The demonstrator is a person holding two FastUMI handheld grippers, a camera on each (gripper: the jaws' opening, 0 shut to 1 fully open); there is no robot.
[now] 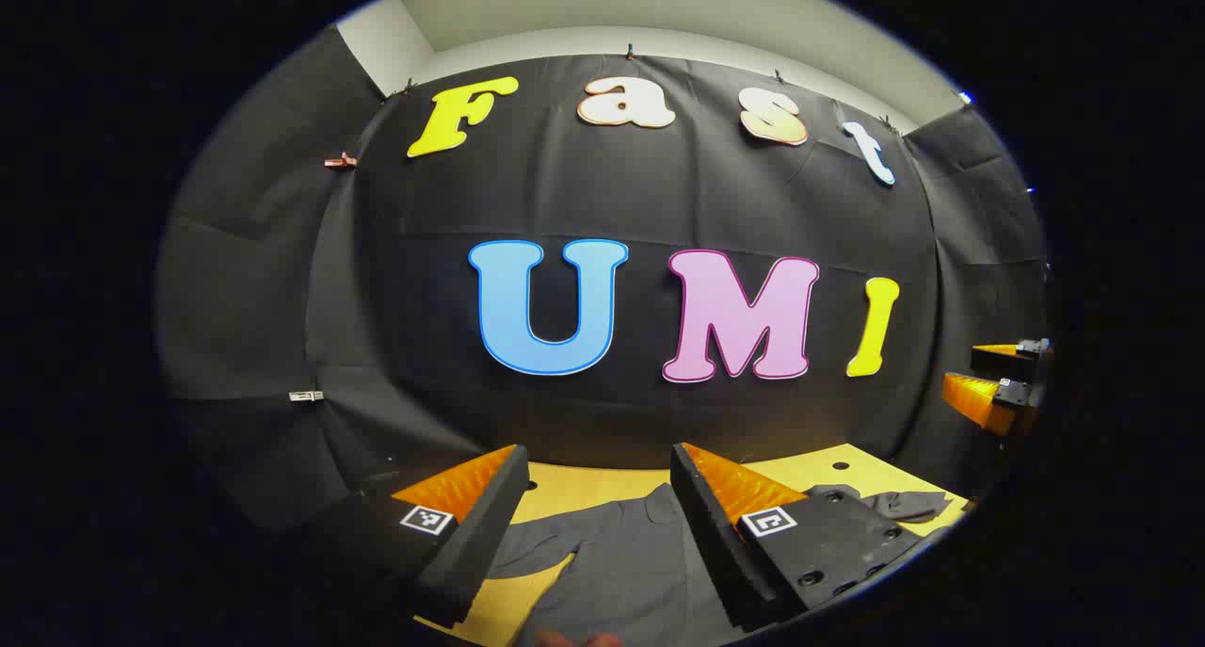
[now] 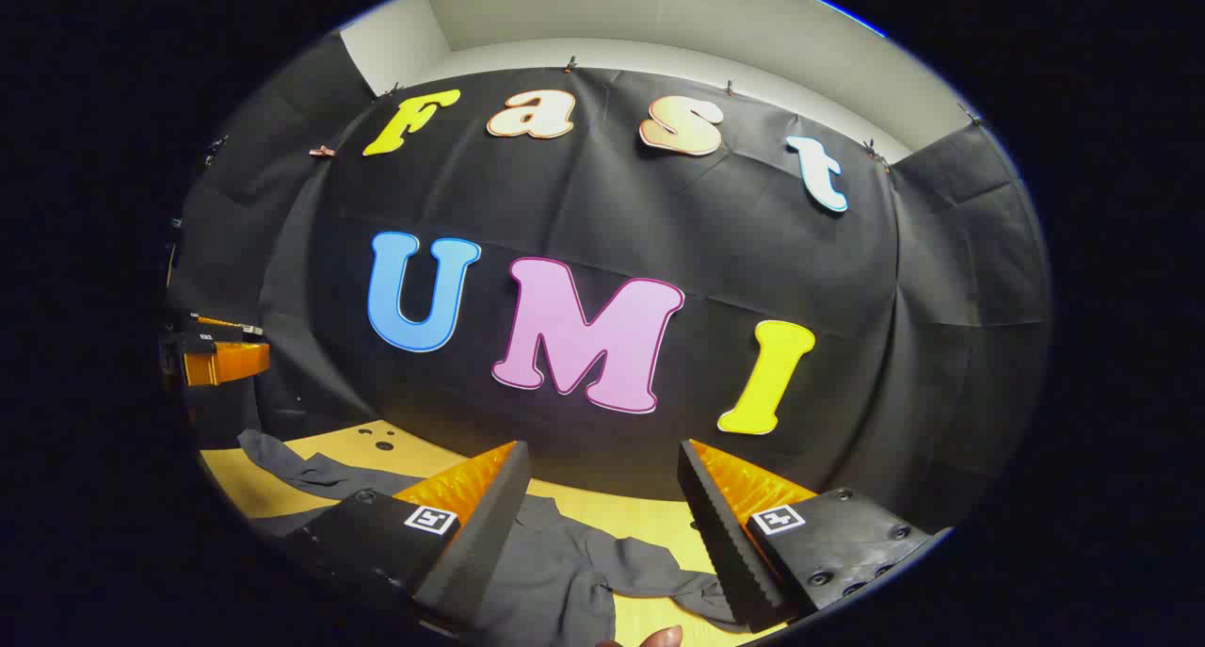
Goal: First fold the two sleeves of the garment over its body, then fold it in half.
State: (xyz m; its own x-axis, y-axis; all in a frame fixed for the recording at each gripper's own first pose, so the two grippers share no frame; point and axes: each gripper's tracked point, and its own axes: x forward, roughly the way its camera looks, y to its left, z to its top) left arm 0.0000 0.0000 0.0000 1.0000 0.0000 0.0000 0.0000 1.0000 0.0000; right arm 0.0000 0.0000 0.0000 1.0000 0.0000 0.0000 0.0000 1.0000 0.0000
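Observation:
A dark grey garment point(image 1: 612, 553) lies spread on the yellow table point(image 1: 574, 487) below both grippers. In the left gripper view, my left gripper point(image 1: 598, 506) hangs open above its body, nothing between the fingers; one sleeve point(image 1: 894, 504) reaches to the right. The right gripper point(image 1: 998, 383) appears at the far right edge, held up in the air. In the right gripper view, my right gripper point(image 2: 602, 506) is open above the garment point(image 2: 555, 572), whose sleeve point(image 2: 678, 586) lies crumpled between the fingers' line. Another sleeve point(image 2: 301, 468) trails off to the left, with the left gripper point(image 2: 221, 350) hovering above.
The black cloth wall point(image 1: 659, 214) stands close behind the table's far edge. Small holes point(image 2: 381, 438) mark the tabletop at the back. A fingertip of a hand point(image 2: 659, 638) peeks in at the bottom of each view.

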